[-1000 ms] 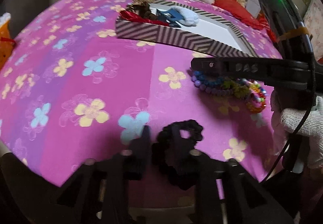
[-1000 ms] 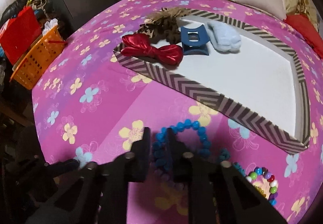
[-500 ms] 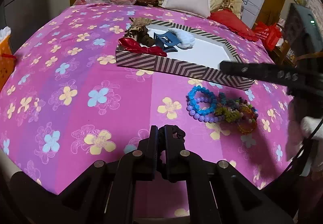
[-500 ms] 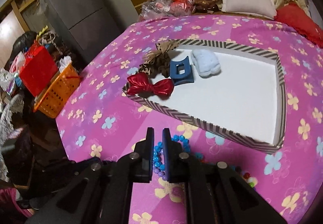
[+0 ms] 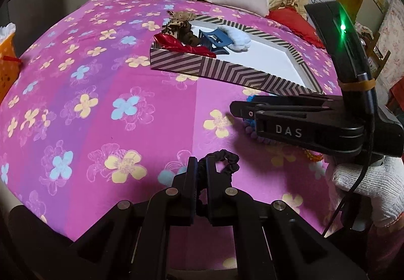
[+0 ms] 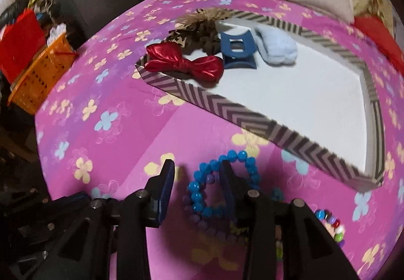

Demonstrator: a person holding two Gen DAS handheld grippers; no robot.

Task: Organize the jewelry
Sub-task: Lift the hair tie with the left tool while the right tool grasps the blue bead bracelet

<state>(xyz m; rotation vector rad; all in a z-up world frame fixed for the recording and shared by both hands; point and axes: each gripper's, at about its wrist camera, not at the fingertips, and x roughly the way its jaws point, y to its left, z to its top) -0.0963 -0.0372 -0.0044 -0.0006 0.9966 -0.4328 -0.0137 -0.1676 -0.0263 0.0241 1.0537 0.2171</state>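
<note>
Left hand-held gripper (image 5: 200, 173) is clamped on a black scrunchie (image 5: 222, 161). Right hand-held gripper (image 6: 198, 177) is opening, pads clear of the blue bead bracelet (image 6: 222, 184), which lies between its fingers on the pink flowered bed (image 6: 106, 143). Ahead of both sits the striped tray (image 6: 242, 118).

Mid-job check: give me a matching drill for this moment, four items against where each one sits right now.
Things:
1. black fabric scrunchie
2. bright blue bead bracelet
3. shiny red bow
4. fluffy pale blue hair piece

Places:
A. in the chevron-striped tray, at its near left corner
B. pinched in the left gripper
C. on the pink floral cloth, between the opening jaws of the right gripper
D. in the tray, beside the dark blue claw clip

Pairs: 1-B, 2-C, 3-A, 4-D
</note>
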